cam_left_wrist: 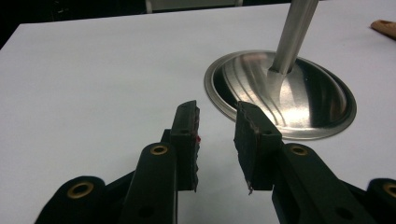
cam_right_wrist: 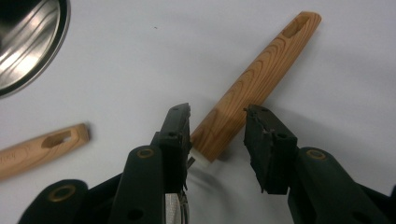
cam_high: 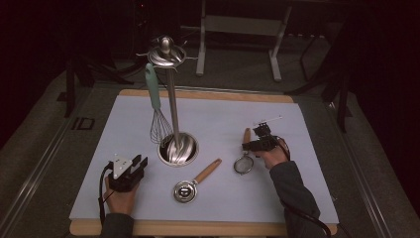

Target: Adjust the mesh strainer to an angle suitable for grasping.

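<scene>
The small strainer (cam_high: 243,161) lies on the right part of the desk (cam_high: 297,198), its round wire-mesh bowl toward the person and its wooden handle (cam_right_wrist: 254,86) pointing away. The handle is light, strongly grained wood with a slot cut near its far end and a pale collar where it meets the metal. The right hand-held gripper (cam_right_wrist: 217,128) sits low over that handle with its jaws apart, one on each side of the wood near the collar; the left pad looks right at the wood and the right one stands clear of it, so nothing is clamped.

Just to the left lies a metal scoop with a wooden handle (cam_high: 195,183). Beyond it stands a steel utensil stand (cam_high: 177,148) with a dished base and a tall pole, from whose top a whisk with a pale green handle (cam_high: 156,106) hangs.

The left hand-held gripper (cam_left_wrist: 217,140) rests near the stand's base, jaws apart and empty.

The desk has a white top with a wooden edge. Around it the room is dark, with grey floor and the metal legs of other furniture (cam_high: 237,29) behind.
</scene>
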A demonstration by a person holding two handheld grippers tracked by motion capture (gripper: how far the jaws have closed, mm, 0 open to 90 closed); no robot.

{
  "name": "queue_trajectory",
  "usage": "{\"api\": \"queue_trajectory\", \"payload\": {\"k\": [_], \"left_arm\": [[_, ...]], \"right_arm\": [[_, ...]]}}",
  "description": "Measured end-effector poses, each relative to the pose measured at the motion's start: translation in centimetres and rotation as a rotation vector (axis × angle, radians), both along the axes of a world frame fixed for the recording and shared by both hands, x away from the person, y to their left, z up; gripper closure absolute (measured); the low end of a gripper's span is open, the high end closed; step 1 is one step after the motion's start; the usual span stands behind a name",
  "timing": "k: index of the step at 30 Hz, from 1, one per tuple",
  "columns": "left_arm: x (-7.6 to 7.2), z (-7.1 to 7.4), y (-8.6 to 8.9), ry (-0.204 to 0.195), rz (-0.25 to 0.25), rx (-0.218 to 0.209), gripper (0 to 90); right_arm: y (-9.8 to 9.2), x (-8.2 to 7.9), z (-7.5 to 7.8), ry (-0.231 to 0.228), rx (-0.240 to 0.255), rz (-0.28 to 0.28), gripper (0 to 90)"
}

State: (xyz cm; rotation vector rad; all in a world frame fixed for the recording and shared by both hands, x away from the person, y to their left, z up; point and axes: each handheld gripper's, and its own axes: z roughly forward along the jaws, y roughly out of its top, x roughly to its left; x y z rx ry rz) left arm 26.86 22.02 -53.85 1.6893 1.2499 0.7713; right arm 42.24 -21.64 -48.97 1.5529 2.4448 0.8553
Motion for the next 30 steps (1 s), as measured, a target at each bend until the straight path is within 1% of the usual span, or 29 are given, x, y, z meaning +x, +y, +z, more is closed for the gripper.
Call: {"api": "queue_trajectory", "payload": {"k": [1,2,3,4,5,8,13,18,20,22,23,24,27,28,30], "left_arm": [[0.0,0.0,0.0,-0.001,0.0,0.001,69.7],[0.0,0.0,-0.1,-0.001,0.0,0.0,69.7],[0.0,0.0,-0.1,-0.001,0.0,0.0,69.7],[0.0,0.0,-0.1,-0.001,-0.003,0.0,69.7],[0.0,0.0,-0.1,-0.001,-0.003,0.0,69.7],[0.0,0.0,-0.1,-0.002,-0.004,0.004,69.7],[0.0,0.0,-0.2,0.001,-0.007,0.012,69.7],[0.0,0.0,-0.2,0.002,-0.009,0.017,69.7],[0.0,0.0,-0.2,0.001,-0.009,0.017,69.7],[0.0,0.0,-0.2,0.001,-0.009,0.018,69.7],[0.0,0.0,-0.2,0.001,-0.009,0.018,69.7],[0.0,0.0,-0.2,0.0,-0.009,0.018,69.7],[0.0,0.0,-0.2,0.001,-0.01,0.018,69.7],[0.0,0.0,-0.2,-0.001,-0.01,0.018,69.7],[0.0,0.0,-0.2,-0.001,-0.01,0.018,69.6]], "right_arm": [[0.0,0.1,-0.1,0.005,0.007,-0.004,60.2],[-0.1,0.3,-0.2,0.021,0.036,-0.009,60.1],[-0.1,0.3,-0.2,0.021,0.036,-0.009,60.1],[-0.1,0.6,-0.3,0.042,0.052,-0.023,60.0],[-0.1,0.7,-0.4,0.047,0.054,-0.028,59.9],[-0.2,1.1,-0.5,0.067,0.054,-0.049,59.9],[-0.2,1.4,-0.7,0.077,0.045,-0.067,57.7],[0.4,1.8,-0.8,0.094,0.02,-0.082,54.9],[0.4,1.9,-0.9,0.098,0.017,-0.079,54.6],[0.8,2.1,-1.4,0.122,0.015,-0.077,53.8],[0.8,2.1,-1.4,0.122,0.015,-0.077,53.8],[1.0,2.1,-1.6,0.132,0.013,-0.071,54.4],[1.3,2.1,-1.6,0.129,0.003,-0.063,55.6],[1.5,2.0,-1.6,0.138,0.005,-0.04,58.6],[1.6,2.0,-1.6,0.138,-0.007,-0.024,59.9]]}}
